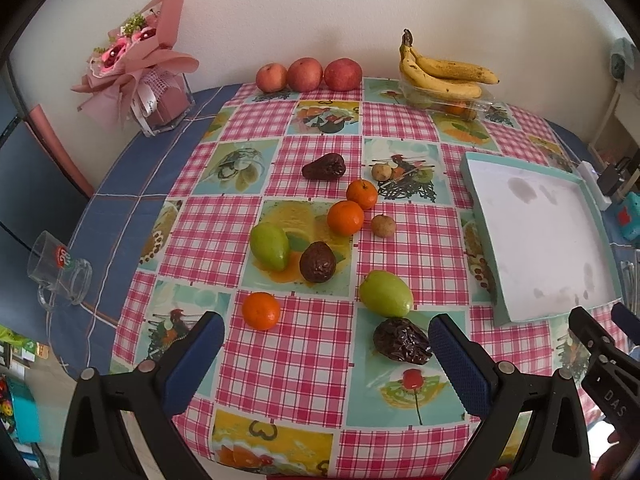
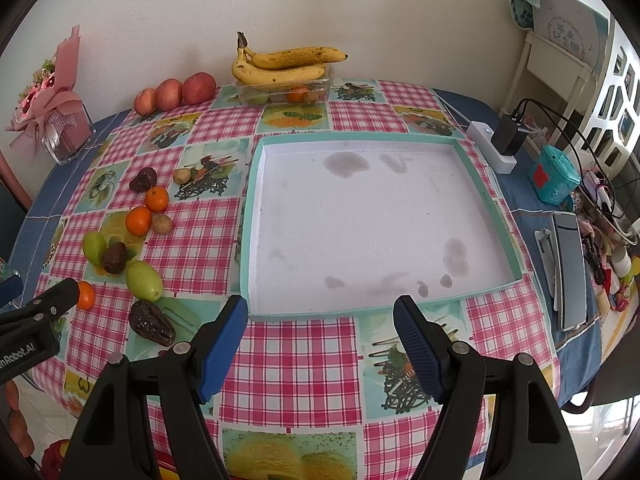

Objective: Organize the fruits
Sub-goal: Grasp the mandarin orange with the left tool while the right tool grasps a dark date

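Observation:
Loose fruit lies on the checked tablecloth: three tangerines, two green mangoes, dark avocados, a wrinkled dark fruit and two small brown fruits. A shallow teal-rimmed white tray stands empty to their right. My left gripper is open above the near table edge, in front of the fruit. My right gripper is open, just in front of the tray's near rim.
Three apples and bananas on a clear box sit by the wall. A bouquet and a glass mug are at the left. A power strip, a teal box and clutter lie right of the tray.

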A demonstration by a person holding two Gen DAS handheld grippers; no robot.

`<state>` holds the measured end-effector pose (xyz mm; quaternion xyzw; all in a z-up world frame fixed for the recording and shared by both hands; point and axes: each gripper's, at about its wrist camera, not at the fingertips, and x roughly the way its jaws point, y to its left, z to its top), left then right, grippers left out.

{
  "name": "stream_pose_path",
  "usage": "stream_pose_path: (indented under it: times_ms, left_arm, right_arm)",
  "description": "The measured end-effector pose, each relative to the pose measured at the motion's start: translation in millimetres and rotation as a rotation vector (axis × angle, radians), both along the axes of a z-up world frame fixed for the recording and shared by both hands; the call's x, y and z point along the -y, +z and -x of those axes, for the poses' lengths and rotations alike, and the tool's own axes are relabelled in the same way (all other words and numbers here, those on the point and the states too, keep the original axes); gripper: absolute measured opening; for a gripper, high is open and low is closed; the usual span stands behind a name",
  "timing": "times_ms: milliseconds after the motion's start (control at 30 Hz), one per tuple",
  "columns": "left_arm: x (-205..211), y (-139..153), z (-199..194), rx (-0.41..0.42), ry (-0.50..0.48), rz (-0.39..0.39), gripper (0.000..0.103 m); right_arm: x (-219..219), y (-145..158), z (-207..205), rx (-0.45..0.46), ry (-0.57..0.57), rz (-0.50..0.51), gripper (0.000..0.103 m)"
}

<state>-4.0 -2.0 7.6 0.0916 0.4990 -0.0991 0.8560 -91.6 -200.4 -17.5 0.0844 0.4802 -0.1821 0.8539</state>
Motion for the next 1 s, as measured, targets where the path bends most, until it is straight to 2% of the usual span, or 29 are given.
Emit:
stream_pose_path:
  times_ms: [100, 233, 333, 533, 633, 700, 767, 933, 1000]
  left_arm:
    - [-9, 5, -3, 0.029, -0.005, -0.011, 0.103]
    - [-37, 15, -17, 0.056, 0.037, 0.047, 0.103]
    - [-59, 18, -30, 0.063, 0.064, 0.091, 0.103]
    - [-89, 19, -48, 0.079, 0.031, 0.168, 0.103]
    - [-95, 17, -54, 0.105, 0.014, 0.163, 0.103]
    - [-94, 11, -57, 0.077, -0.036, 0.150, 0.103]
    - [-93, 3, -62, 0.012, -0.071, 0.136, 0.103]
    - [-91, -25, -73, -0.107, -0.045, 0.059, 0.103]
    - [-90, -36, -74, -0.137, -0.051, 0.063, 0.102]
  right_arm:
    - [-1, -1, -1, -0.013, 0.002, -0.008, 0.076]
    - [-3, -1, -3, -0.012, 0.012, -0.012, 0.076]
    - [-14, 2, -11, -0.005, 0.084, -0.040, 0.076]
    - [-51, 13, -37, -0.003, 0.235, -0.083, 0.076]
    - [-69, 14, -54, -0.015, 0.290, -0.132, 0.076]
    - [-81, 12, -63, -0.033, 0.311, -0.144, 0.076]
    - [-91, 9, -71, -0.062, 0.326, -0.140, 0.076]
    - [-103, -11, -87, -0.164, 0.318, -0.183, 0.076]
    - [-109, -23, -92, -0.214, 0.323, -0.180, 0.076]
